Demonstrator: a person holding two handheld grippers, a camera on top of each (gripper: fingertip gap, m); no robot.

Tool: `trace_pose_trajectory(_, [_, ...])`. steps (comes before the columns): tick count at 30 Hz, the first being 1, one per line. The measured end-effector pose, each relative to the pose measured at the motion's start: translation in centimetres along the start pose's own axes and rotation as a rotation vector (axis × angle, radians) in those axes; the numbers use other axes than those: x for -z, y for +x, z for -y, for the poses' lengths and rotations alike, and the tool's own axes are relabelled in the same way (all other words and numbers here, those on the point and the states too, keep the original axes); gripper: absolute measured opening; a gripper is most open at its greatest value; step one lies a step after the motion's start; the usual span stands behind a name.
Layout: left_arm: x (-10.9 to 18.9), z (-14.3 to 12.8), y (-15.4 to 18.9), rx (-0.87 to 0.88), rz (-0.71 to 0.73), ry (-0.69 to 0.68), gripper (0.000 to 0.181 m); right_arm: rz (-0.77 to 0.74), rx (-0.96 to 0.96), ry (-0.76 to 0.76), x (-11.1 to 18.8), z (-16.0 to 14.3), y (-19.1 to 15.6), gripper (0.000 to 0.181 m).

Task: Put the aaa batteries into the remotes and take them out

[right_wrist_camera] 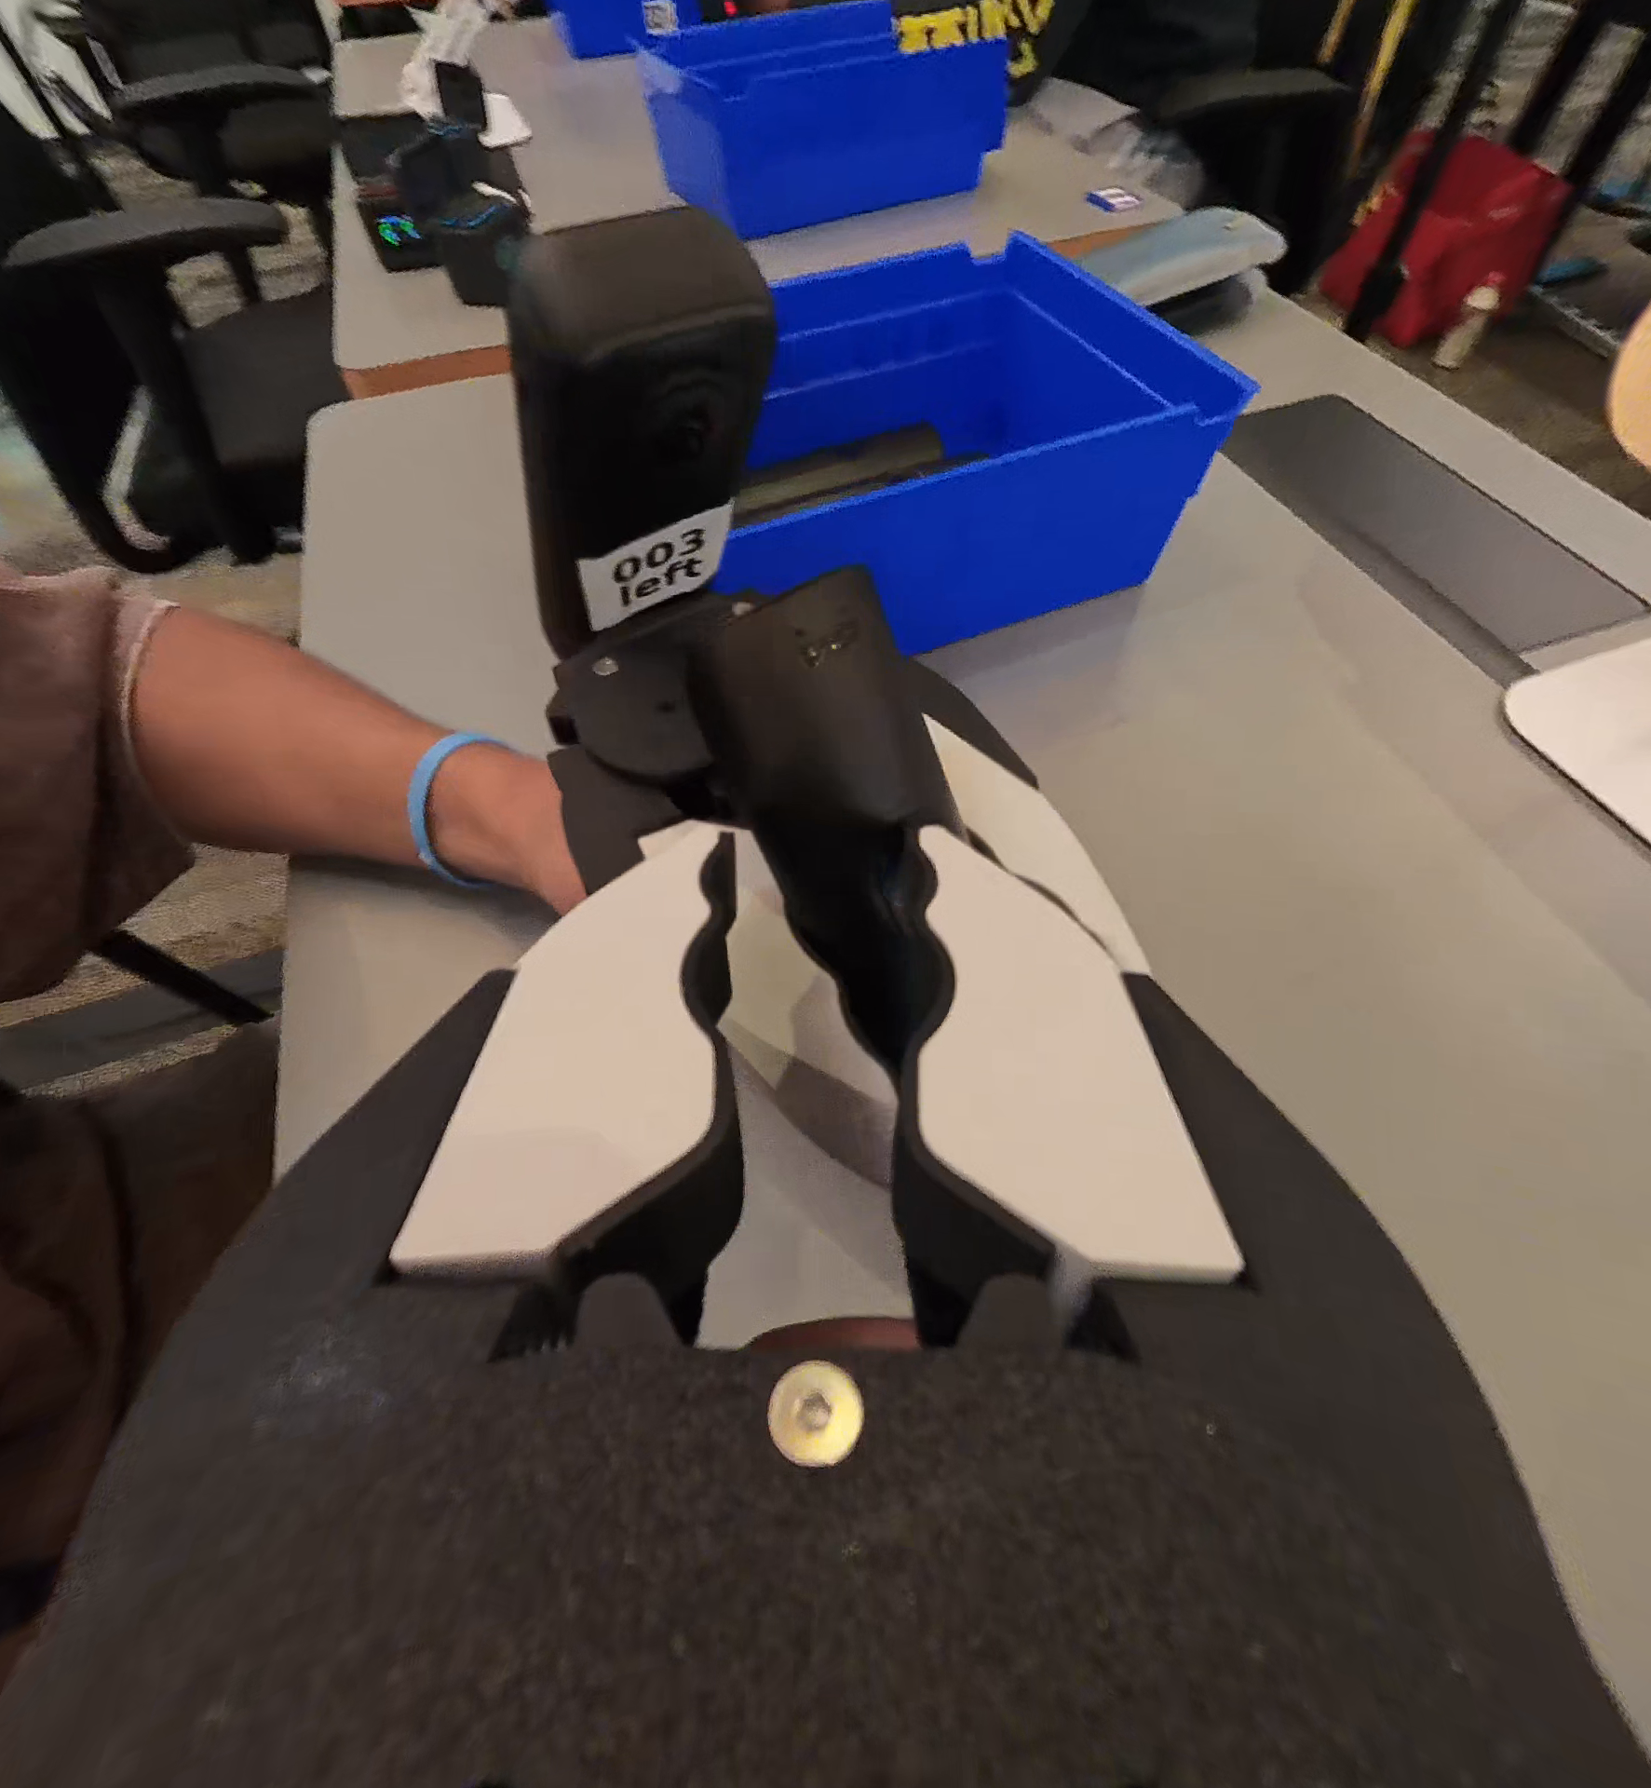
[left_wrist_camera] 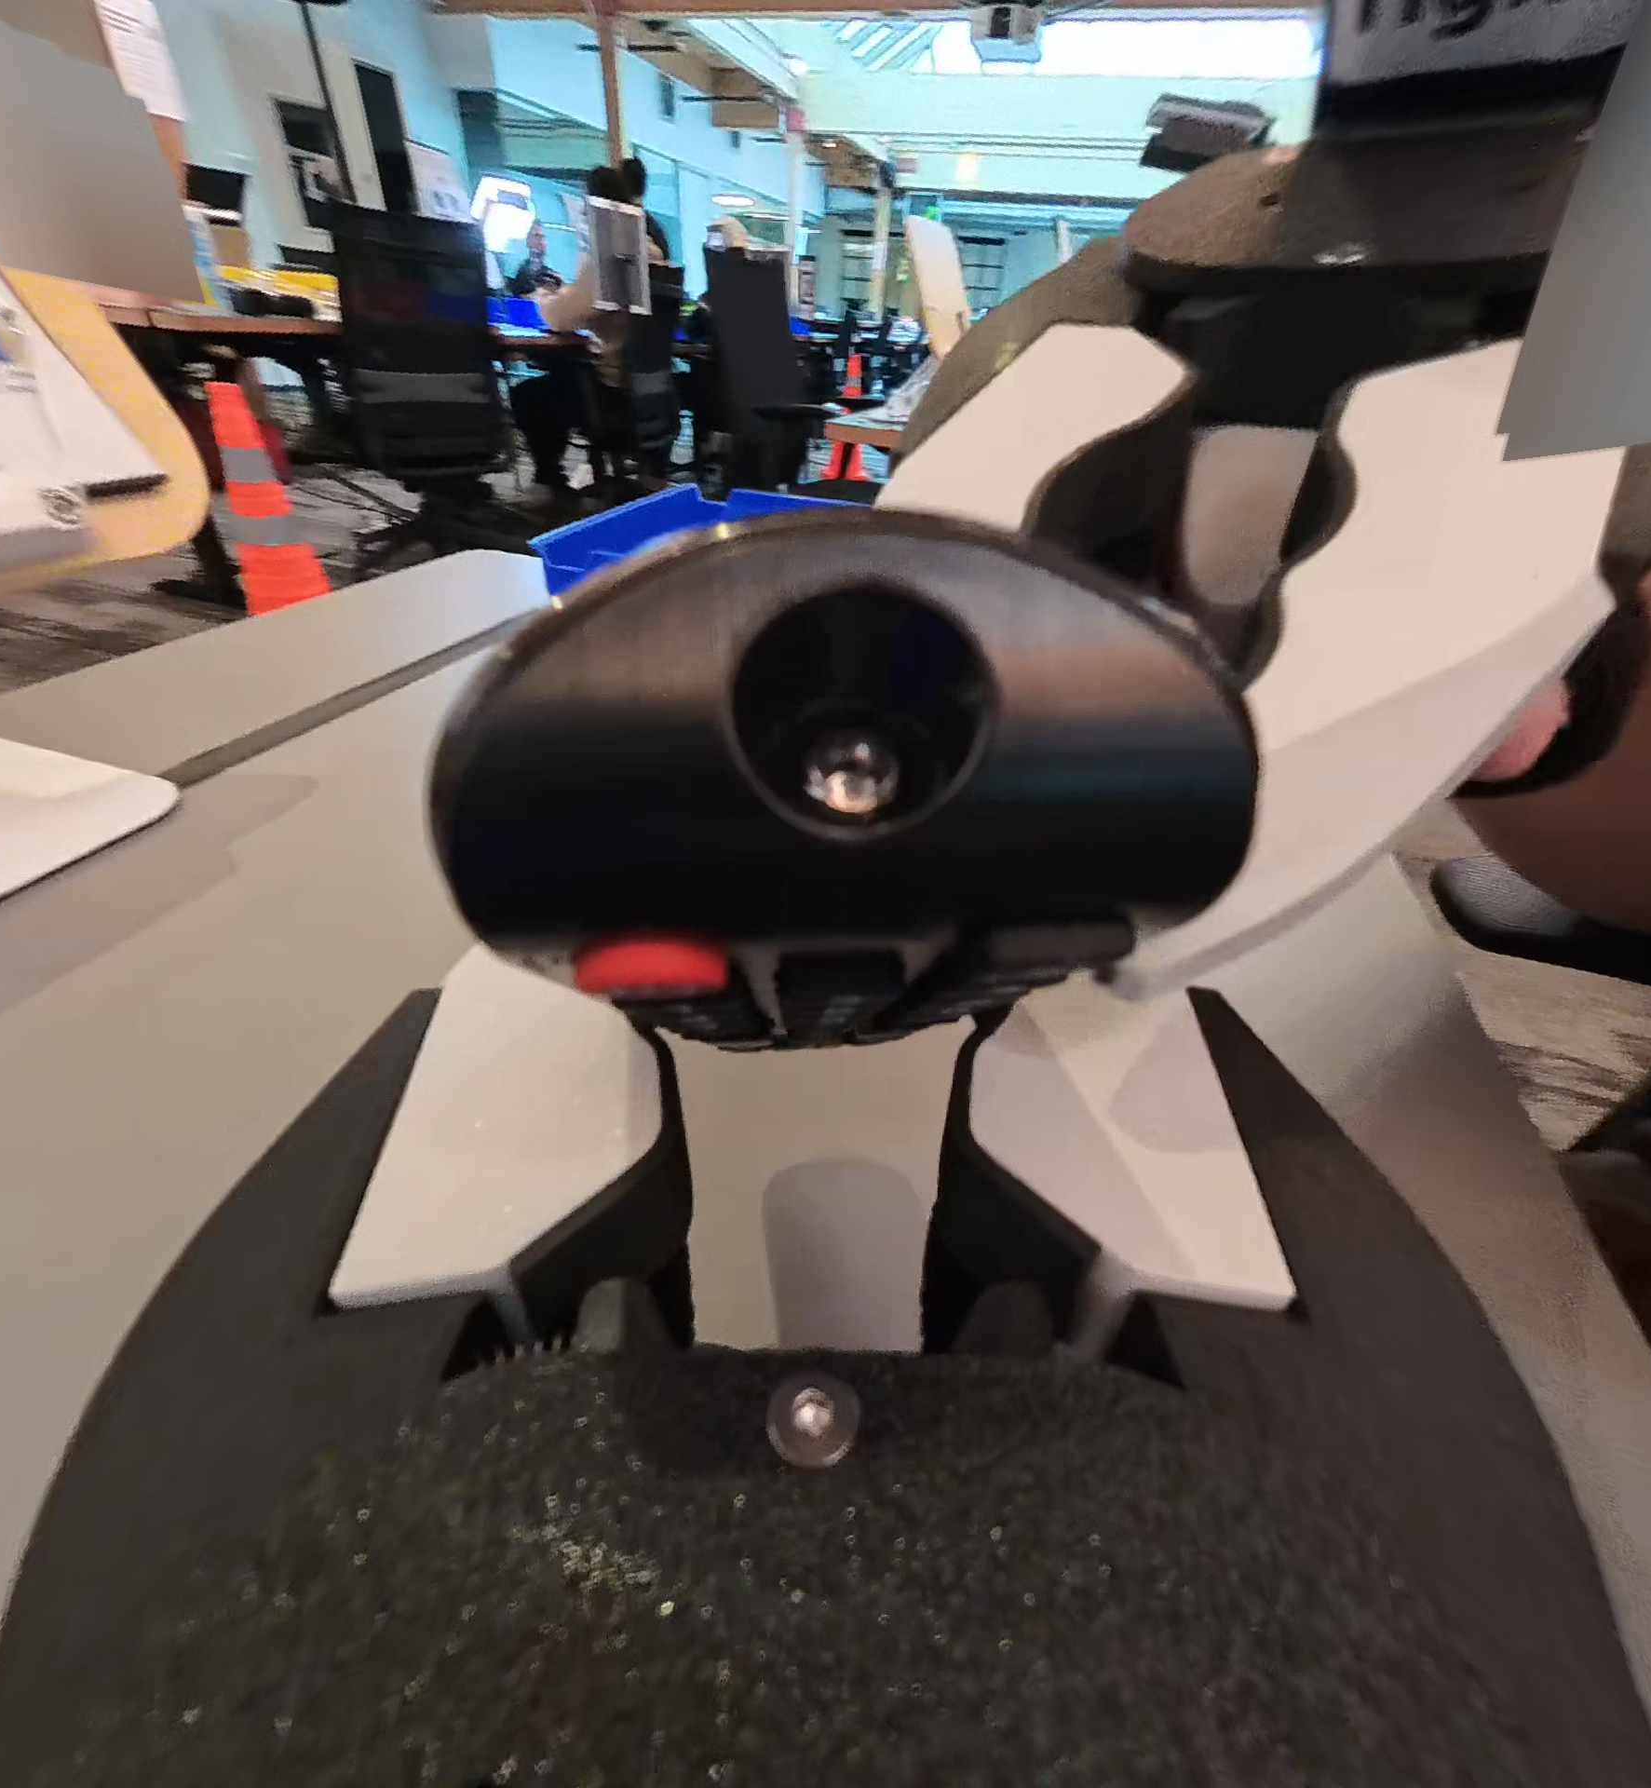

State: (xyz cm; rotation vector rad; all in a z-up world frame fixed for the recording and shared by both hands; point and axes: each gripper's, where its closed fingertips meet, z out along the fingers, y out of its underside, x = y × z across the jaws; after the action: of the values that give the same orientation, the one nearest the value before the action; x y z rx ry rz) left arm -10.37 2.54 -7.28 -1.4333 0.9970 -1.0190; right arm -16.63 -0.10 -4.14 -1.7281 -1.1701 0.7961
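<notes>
Two grippers meet on one black remote (left_wrist_camera: 666, 822), held in the air above the grey table (right_wrist_camera: 1286, 822), on the near side of the blue bin (right_wrist_camera: 995, 542) by its far edge. The left gripper (left_wrist_camera: 811, 1026) pinches the remote's keypad end. The right gripper (right_wrist_camera: 816, 871) straddles the other end with a sliver of gap showing, so a firm grip cannot be told.

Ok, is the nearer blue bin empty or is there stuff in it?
Not empty: the nearer blue bin has dark, flat things on its floor. What they are, cannot tell.

White-fingered black gripper (right_wrist_camera: 816, 977); brown sleeve (right_wrist_camera: 28, 735); blue wristband (right_wrist_camera: 429, 803).
</notes>
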Motion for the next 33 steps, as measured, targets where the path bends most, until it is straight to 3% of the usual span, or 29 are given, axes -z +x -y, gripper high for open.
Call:
trace_pose_trajectory(5, [0.1, 0.0, 0.1, -0.028, 0.024, -0.020, 0.061, -0.171, 0.110, -0.084, -0.4, -0.6, 0.3, 0.032])
trace_pose_trajectory(27, [-0.7, -2.8, -0.2, 0.033, 0.013, -0.133, 0.059, -0.171, 0.051, -0.179, -0.9, -2.9, 1.0, 0.029])
trace_pose_trajectory(33, [-0.6, -1.4, -0.1, 0.031, -0.004, -0.072, 0.061, -0.213, 0.093, -0.142, -0.4, -1.7, 1.0, 0.028])
